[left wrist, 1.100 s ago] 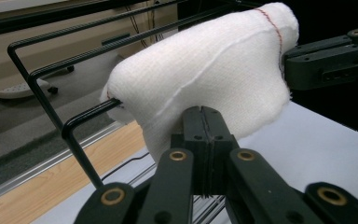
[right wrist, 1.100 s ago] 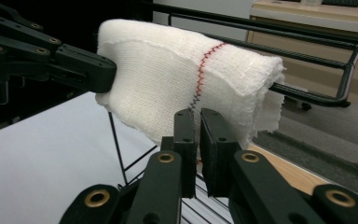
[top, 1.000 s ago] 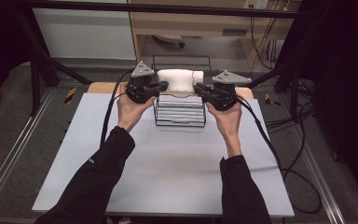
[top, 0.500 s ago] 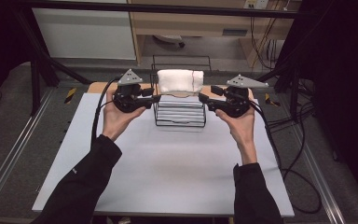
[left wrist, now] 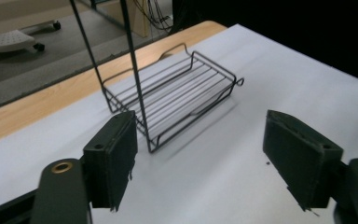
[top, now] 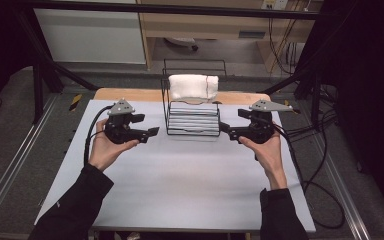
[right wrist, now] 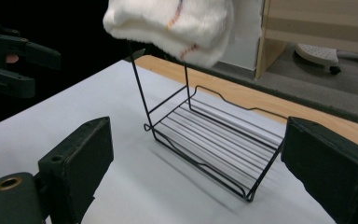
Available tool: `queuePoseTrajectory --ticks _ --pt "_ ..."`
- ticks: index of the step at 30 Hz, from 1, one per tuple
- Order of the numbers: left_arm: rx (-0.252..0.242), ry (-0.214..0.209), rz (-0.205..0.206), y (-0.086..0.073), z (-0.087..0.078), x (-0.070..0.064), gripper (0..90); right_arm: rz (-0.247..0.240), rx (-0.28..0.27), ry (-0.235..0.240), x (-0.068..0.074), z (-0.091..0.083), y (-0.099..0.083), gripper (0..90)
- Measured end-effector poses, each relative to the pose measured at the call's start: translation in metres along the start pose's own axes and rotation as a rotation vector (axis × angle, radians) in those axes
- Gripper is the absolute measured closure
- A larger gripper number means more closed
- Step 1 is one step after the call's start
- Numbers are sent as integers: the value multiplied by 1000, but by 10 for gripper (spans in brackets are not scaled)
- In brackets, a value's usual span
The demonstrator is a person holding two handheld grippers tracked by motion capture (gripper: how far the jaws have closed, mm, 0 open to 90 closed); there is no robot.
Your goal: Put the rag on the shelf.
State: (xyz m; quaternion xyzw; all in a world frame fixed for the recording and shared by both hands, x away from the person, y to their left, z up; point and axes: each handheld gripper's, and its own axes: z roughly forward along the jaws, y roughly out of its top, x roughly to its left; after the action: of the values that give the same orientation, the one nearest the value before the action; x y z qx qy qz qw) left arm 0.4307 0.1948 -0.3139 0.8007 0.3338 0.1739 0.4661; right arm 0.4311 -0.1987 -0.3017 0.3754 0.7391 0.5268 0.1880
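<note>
A black wire rack [top: 192, 120] stands at the table's far middle, with a folded white towel [top: 194, 86] draped over its top bar. My left gripper [top: 147, 125] hovers left of the rack, open and holding nothing, pointing at it. My right gripper [top: 232, 122] hovers right of the rack, also open and holding nothing. In the left gripper view, the rack's base shelf [left wrist: 177, 95] lies just beyond the open left gripper [left wrist: 205, 163]. In the right gripper view, the towel [right wrist: 172, 23] hangs above the rack [right wrist: 214, 140], beyond the open right gripper [right wrist: 205, 170].
The white table top [top: 180, 180] spreads toward the person, with a wooden strip [top: 130, 95] along the far edge. Cables [top: 310, 165] trail off the right side. The other gripper [right wrist: 14, 51] shows at the top left of the right gripper view.
Both grippers were at the towel's two ends on top of the rack. They have drawn apart, outward and toward the person, and the towel stays on the rack.
</note>
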Motion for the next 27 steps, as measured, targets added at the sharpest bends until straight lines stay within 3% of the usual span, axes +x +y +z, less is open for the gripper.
queuePoseTrajectory --ticks 10,21,27 --pt "42 30 -33 -55 -13 5 120 17 66 12 -3 -2 -40 49" --pt "34 41 -85 -113 -27 10 91 33 155 37 -1 -1 -96 22" --pt "37 48 -95 -136 -35 13 83 39 172 41 -3 -9 -119 21"
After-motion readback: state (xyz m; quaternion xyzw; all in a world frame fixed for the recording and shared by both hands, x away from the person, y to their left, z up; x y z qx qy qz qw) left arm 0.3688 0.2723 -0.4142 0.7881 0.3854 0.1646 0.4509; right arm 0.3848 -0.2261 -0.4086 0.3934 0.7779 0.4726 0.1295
